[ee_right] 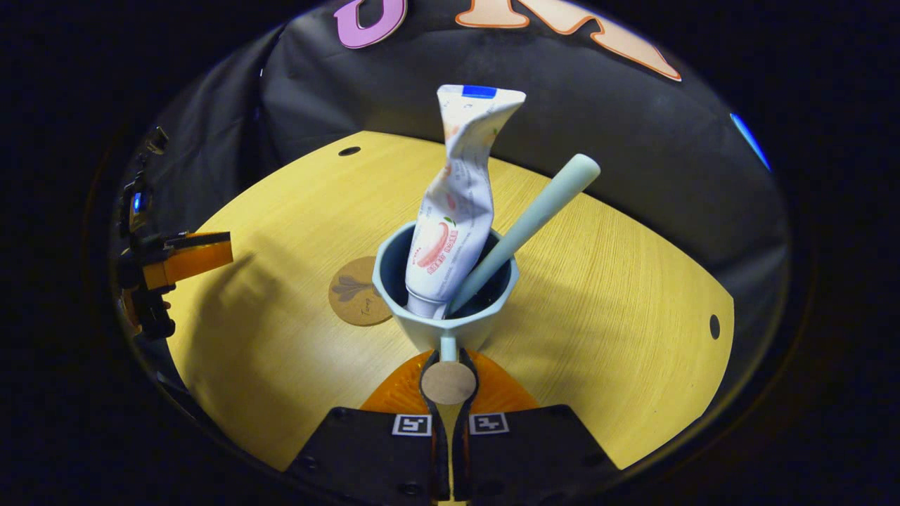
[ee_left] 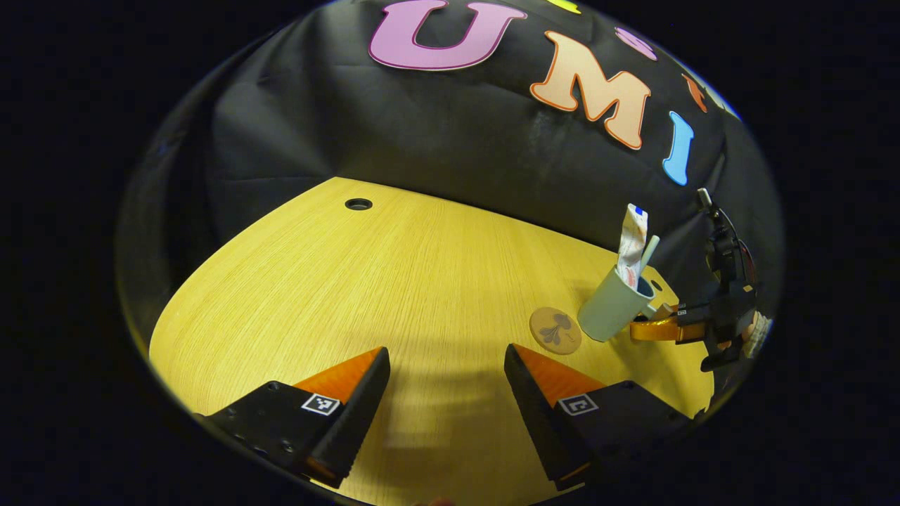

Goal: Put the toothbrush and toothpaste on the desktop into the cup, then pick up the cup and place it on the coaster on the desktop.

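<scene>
The right gripper [ee_right: 448, 383] is clamping the cup's [ee_right: 444, 309] handle at frame center — toothpaste [ee_right: 453, 211] and toothbrush [ee_right: 527, 221] standing inside, coaster [ee_right: 355, 302] just left. The left gripper [ee_left: 446, 386] is hanging open at bottom.

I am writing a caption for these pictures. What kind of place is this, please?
Probably a staged recording booth, not a real bathroom: a bare wooden desktop backed by black cloth, with only a cup holding toothpaste and a toothbrush, beside a coaster.
</scene>
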Available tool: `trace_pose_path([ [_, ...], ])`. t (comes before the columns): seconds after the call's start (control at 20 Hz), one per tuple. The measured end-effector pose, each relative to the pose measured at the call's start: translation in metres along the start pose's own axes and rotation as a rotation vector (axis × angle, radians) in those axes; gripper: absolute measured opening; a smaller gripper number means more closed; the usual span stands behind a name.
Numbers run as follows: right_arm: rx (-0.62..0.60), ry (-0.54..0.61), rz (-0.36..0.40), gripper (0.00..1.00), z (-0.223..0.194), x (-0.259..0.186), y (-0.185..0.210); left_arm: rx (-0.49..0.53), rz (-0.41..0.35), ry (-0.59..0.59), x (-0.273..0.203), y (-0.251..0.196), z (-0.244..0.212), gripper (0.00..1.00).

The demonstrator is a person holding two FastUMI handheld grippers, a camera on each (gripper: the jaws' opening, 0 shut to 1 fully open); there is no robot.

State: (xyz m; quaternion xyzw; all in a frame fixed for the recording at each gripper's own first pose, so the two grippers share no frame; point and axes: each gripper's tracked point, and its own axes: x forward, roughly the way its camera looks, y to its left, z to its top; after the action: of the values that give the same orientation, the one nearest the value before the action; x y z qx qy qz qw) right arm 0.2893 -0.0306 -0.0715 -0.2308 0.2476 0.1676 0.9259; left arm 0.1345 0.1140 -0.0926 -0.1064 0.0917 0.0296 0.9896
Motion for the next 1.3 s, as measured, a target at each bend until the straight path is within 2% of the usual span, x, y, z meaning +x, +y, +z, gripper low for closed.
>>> trace_pose_path([
  [0.2, -0.045, -0.053, -0.003, 0.05, 0.002, -0.001, -0.006, 0.006, 0.005, -0.004, -0.001, 0.001, 0.002, 0.96],
  [0.6, 0.011, -0.114, 0.022, 0.05, 0.004, -0.007, 0.000, 0.009, 0.011, 0.008, -0.001, 0.000, -0.004, 0.96],
  [0.8, 0.048, -0.103, 0.037, 0.05, 0.004, -0.006, 0.003, 0.008, 0.005, 0.017, 0.000, -0.002, -0.007, 0.96],
  [1.05, 0.024, -0.085, 0.029, 0.05, 0.005, -0.007, 0.000, 0.015, -0.005, 0.016, 0.000, -0.008, -0.006, 0.96],
  [1.2, 0.019, -0.060, 0.029, 0.08, 0.001, -0.004, 0.002, 0.014, -0.009, 0.013, 0.001, -0.012, -0.004, 0.96],
  [1.3, 0.022, -0.024, 0.034, 0.17, -0.002, 0.000, 0.003, 0.013, -0.010, 0.016, -0.001, -0.012, -0.006, 0.96],
])
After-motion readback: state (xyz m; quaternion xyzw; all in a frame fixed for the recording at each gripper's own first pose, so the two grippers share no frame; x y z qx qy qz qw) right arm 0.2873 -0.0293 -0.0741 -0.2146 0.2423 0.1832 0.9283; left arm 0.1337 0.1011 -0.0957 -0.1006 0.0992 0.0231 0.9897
